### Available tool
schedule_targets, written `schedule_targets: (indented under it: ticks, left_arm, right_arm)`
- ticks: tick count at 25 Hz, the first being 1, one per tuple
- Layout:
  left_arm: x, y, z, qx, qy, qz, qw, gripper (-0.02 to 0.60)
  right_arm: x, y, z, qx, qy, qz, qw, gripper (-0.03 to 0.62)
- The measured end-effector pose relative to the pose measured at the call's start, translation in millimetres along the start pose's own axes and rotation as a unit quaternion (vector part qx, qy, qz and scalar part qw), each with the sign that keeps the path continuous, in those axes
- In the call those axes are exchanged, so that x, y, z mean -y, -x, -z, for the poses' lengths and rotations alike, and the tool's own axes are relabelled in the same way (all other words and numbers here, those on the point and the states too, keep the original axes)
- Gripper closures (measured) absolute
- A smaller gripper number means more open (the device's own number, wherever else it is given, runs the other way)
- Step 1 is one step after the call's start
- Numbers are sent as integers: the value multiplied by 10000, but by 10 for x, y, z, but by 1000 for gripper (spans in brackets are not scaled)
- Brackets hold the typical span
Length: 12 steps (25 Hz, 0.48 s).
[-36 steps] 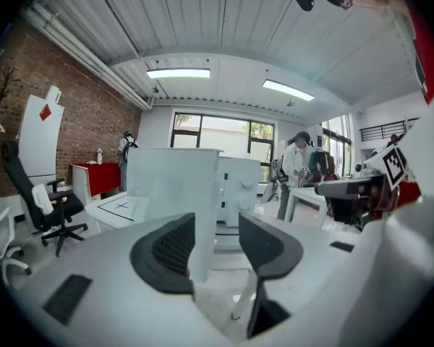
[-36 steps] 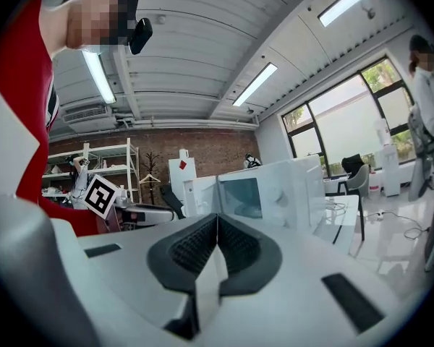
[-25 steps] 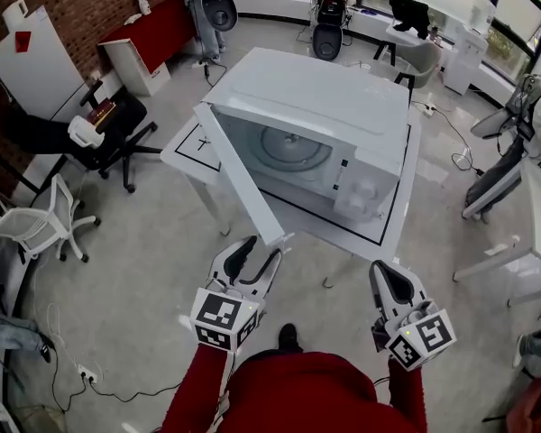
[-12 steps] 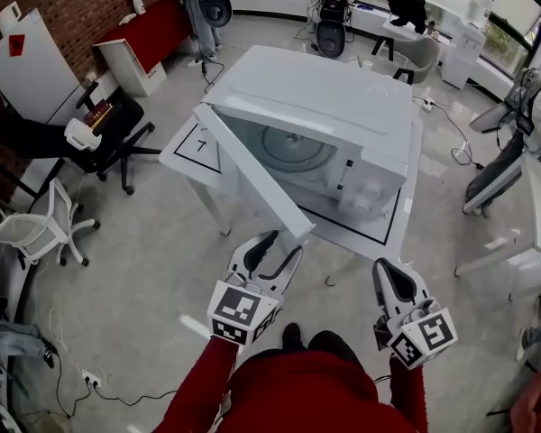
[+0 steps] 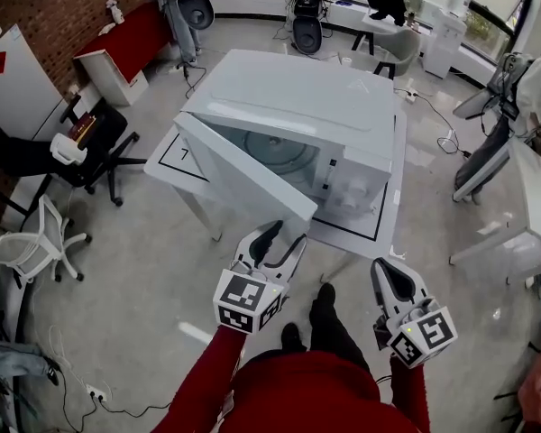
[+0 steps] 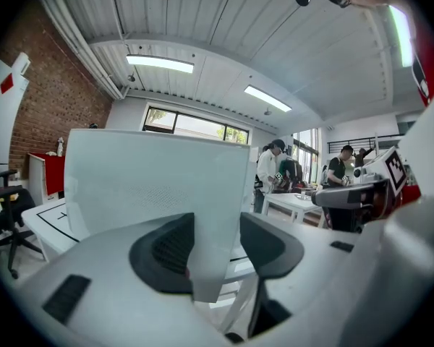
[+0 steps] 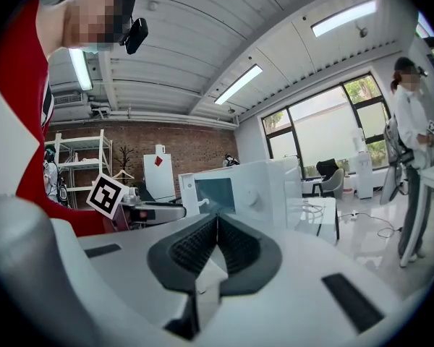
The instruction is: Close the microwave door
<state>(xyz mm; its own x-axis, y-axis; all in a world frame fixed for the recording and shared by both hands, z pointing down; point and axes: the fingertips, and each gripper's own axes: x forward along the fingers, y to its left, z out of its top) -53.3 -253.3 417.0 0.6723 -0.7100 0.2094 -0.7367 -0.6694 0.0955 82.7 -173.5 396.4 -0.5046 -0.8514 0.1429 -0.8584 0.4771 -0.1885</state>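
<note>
One edge of the microwave door stands between the parted jaws of my left gripper. My right gripper, closed on nothing, hangs farther from the door.

The white microwave stands on a white table, inside a black rectangle marked on the tabletop. Its door, hinged on the left side, is swung wide open and shows the pale cavity with a round glass turntable. The control panel with its knobs is on the right of the front. The door's free edge stands between the parted jaws of the left gripper.
</note>
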Motion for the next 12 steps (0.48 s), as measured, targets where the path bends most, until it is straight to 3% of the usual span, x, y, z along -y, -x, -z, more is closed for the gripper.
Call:
schedule_targets:
  ticks: [12]
  left_arm:
    - [-47,-397,-124,105,199,87,9997,387]
  right_arm:
    - [261,-122,-69,17,6,16,10000,579]
